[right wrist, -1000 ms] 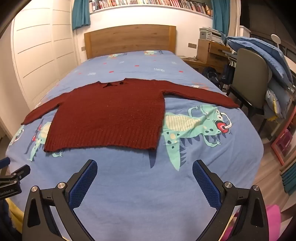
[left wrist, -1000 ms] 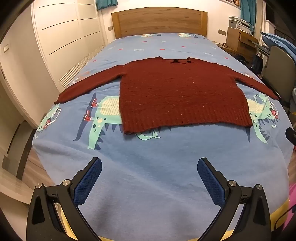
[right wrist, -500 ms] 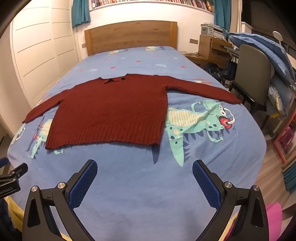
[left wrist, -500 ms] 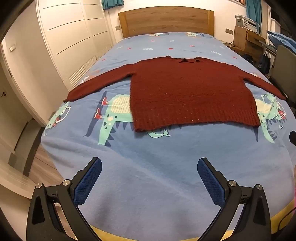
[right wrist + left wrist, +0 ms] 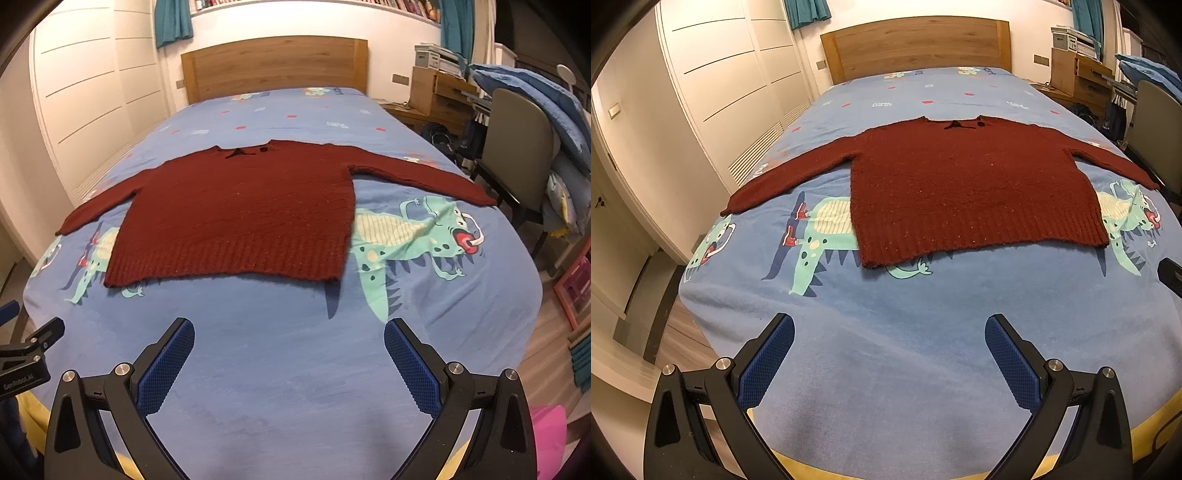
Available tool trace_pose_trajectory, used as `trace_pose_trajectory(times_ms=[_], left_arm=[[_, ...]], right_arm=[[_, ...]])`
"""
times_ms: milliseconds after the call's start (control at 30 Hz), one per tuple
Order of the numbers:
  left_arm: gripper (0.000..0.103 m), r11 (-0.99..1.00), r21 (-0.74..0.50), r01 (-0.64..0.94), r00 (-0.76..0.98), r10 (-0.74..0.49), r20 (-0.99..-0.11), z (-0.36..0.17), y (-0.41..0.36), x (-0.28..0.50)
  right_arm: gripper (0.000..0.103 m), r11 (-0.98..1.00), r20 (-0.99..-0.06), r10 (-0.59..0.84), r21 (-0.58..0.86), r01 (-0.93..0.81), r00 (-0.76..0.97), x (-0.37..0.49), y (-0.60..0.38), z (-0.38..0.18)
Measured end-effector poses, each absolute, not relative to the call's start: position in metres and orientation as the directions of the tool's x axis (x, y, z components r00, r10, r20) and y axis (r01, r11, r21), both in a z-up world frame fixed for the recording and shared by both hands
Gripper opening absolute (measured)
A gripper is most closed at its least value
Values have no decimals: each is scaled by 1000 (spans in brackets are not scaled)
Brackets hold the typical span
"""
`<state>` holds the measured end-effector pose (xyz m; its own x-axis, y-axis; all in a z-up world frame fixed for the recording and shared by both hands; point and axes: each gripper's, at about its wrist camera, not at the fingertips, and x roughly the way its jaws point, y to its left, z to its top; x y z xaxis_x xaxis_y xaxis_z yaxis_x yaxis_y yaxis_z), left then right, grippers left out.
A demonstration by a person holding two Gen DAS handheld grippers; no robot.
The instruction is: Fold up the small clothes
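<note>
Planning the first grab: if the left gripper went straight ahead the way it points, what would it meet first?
Probably the bare blue bedspread, short of the red sweater's ribbed hem; depth is unclear. The left gripper is open and empty.

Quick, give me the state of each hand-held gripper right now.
Left hand-held gripper: open, holding nothing, over the bedspread short of the red sweater.
Right hand-held gripper: open, holding nothing, also short of the sweater.
</note>
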<state>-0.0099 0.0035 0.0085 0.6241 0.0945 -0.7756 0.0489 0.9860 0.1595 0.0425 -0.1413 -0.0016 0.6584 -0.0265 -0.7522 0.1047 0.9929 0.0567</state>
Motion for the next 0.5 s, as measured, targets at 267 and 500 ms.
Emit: trace_pose_trajectory(times_ms=[267, 500], left_arm=[[102, 989, 141, 40, 616, 86, -783, 8, 6, -5], [102, 991, 131, 31, 595, 87, -799, 2, 11, -2]], right_arm=[[103, 990, -744, -16, 83, 116, 668, 42, -145, -1], [103, 990, -752, -7, 86, 109, 659, 47, -143, -3]])
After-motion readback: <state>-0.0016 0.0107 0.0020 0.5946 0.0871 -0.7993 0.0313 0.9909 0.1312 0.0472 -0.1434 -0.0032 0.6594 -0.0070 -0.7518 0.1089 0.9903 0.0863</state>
